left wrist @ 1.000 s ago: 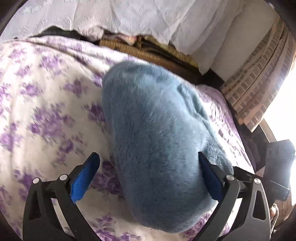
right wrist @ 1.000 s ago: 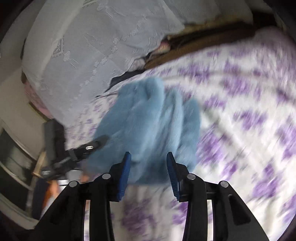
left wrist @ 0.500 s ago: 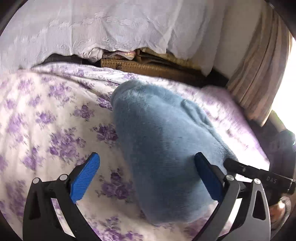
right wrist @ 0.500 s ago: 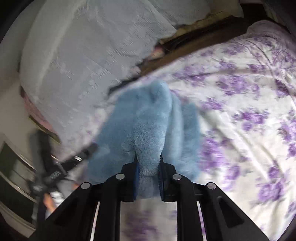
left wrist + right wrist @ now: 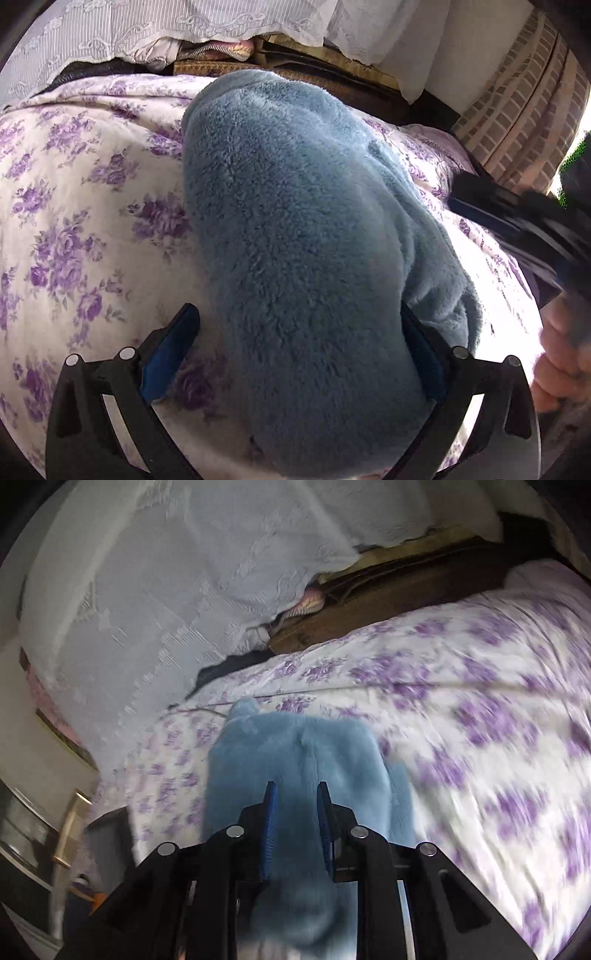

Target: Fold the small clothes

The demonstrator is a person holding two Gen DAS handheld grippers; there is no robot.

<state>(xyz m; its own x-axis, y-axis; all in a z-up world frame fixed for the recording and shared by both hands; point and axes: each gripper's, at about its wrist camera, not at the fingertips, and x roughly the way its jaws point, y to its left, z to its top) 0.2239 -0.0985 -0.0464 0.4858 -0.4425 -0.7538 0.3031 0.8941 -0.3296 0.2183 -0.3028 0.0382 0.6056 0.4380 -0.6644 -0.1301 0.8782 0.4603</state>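
1. Nearest in the left wrist view, the left gripper (image 5: 299, 332) has its two fingers spread wide. The blue fleece garment (image 5: 306, 236) fills the gap between them. The right pad looks pressed against the fleece, while the left pad stands just clear of it, so the grip has not closed; it seems placed to steady or straddle the bundle rather than pinch it.

2. In the right wrist view, the right gripper (image 5: 295, 823) has its fingers a little apart, with fleece showing in the narrow gap and below. Whether the pads actually bite the cloth I cannot tell; the view is blurred with motion.

3. The garment lies as a thick, rounded bundle on the floral bedspread (image 5: 74, 206), running from near the left gripper away toward the far edge of the bed. Its doubled bulk suggests one fold is already made. A thinner layer sticks out on its right side, probably why the right gripper works there.

4. Soft and plush, it will likely spring back unless pressed flat.

5. To the right in the left wrist view, a person's hand (image 5: 561, 354) shows at the edge, holding the other tool.

6. Farther off, beyond the bed's far edge, a white lace cloth (image 5: 110, 33) drapes over stacked things, and a patterned curtain (image 5: 524, 107) hangs at far right.
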